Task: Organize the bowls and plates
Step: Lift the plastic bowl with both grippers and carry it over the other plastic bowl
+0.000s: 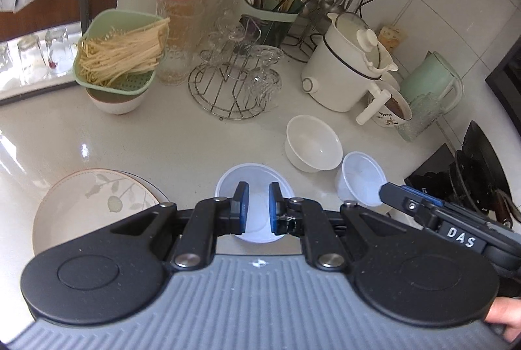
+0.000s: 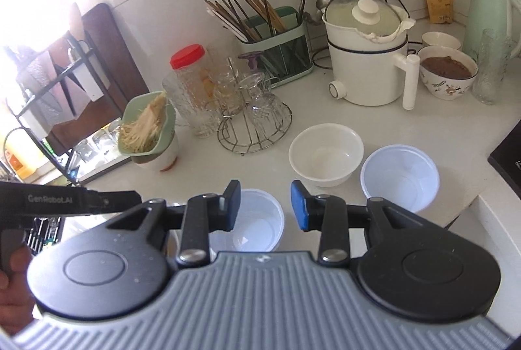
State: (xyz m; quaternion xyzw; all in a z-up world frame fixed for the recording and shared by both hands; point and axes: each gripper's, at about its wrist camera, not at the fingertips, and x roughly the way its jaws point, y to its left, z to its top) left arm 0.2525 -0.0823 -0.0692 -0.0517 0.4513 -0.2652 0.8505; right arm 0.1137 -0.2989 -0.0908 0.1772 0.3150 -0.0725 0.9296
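A white ceramic bowl (image 1: 312, 143) (image 2: 325, 154) sits on the white counter. A clear plastic bowl (image 1: 361, 177) (image 2: 400, 175) stands right of it. A second clear plastic bowl (image 1: 255, 219) (image 2: 252, 224) lies nearer, under both grippers. A leaf-patterned plate (image 1: 94, 203) lies at the left. My left gripper (image 1: 259, 208) hovers over the near plastic bowl, jaws a little apart, holding nothing. My right gripper (image 2: 266, 205) is open and empty above the same bowl; it also shows in the left wrist view (image 1: 423, 210).
A green strainer of noodles (image 1: 120, 50) sits on a bowl at the back left. A red-lidded jar (image 1: 179, 27), glass rack (image 1: 237, 79), chopstick holder (image 1: 270, 17), white electric pot (image 1: 348, 69), filled patterned bowl (image 2: 447, 73) and green kettle (image 2: 488, 14) line the back. A black stove (image 1: 472, 174) is at the right.
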